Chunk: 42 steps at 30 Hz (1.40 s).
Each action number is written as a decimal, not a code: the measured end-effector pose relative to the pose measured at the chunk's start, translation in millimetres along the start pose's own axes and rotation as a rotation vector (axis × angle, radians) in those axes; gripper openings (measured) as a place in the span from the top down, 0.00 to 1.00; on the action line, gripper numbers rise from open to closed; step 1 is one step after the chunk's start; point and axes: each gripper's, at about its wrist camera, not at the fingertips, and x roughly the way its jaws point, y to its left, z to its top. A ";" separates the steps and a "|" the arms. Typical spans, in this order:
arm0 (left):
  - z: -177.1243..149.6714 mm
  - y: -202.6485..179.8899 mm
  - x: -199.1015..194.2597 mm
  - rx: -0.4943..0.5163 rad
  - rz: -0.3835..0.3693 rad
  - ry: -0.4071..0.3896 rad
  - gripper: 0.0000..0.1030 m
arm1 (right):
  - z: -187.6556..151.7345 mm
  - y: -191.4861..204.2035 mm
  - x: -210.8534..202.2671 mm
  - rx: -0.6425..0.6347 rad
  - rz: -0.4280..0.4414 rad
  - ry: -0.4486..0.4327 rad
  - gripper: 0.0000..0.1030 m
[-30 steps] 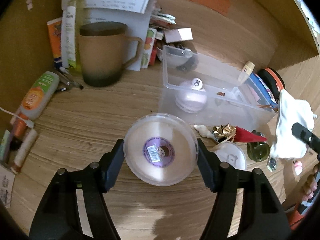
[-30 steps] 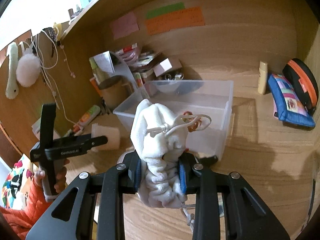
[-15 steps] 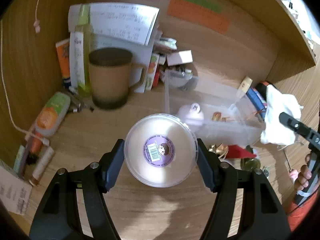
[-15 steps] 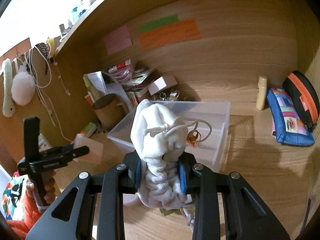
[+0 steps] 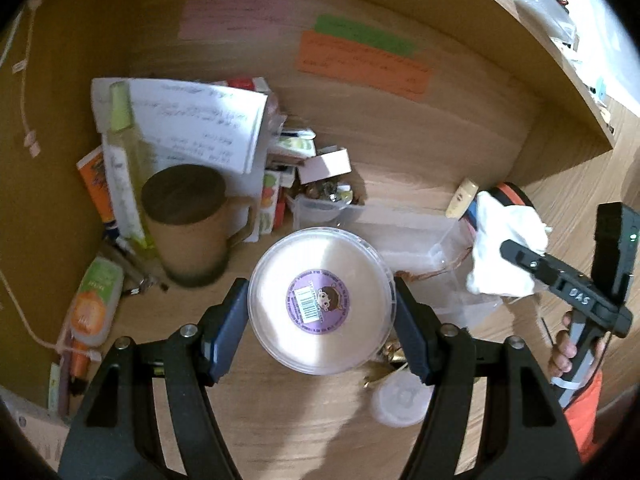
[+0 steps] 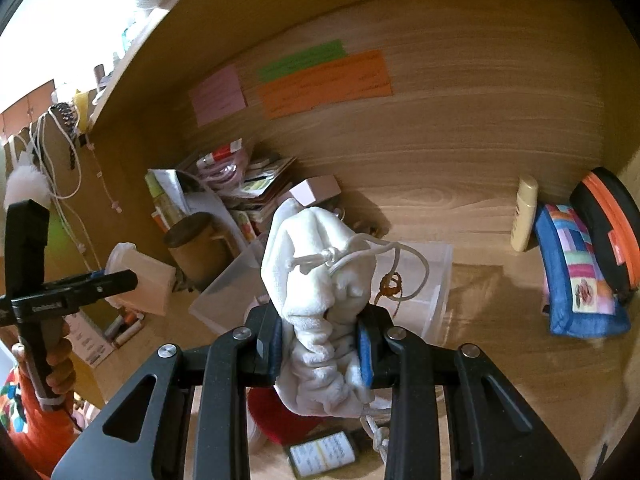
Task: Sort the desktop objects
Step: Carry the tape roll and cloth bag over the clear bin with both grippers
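Note:
My left gripper (image 5: 320, 308) is shut on a round translucent tub (image 5: 320, 300) with a purple sticker, held above the desk in front of the clear plastic bin (image 5: 424, 240). My right gripper (image 6: 322, 328) is shut on a white drawstring pouch (image 6: 320, 276), held above the near side of the bin (image 6: 424, 292). The pouch also shows in the left wrist view (image 5: 504, 248), at the bin's right end. The tub shows side-on in the right wrist view (image 6: 140, 276), left of the bin.
A brown mug (image 5: 188, 224), bottles, tubes and stacked papers crowd the back left corner. A cream bottle (image 6: 524, 216), blue patchwork pouch (image 6: 576, 276) and black-orange case (image 6: 608, 220) lie at right. A small white lid (image 5: 400, 400), gold trinkets and a red item lie below the grippers.
Both grippers have risen and tilted up with their loads; the bin and desk items now sit lower and farther in both views. Grips are unchanged.

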 end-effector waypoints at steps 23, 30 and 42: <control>41.3 -31.6 107.0 0.040 -0.033 0.093 0.34 | 2.7 -5.8 87.5 -0.069 -0.012 0.150 0.74; 41.3 -33.6 137.3 0.078 0.070 0.092 0.34 | -2.9 -14.7 98.7 -0.084 -0.056 0.184 0.74; 35.2 -42.4 156.9 0.153 0.135 0.079 0.35 | -7.6 -14.8 103.9 -0.135 -0.135 0.200 0.73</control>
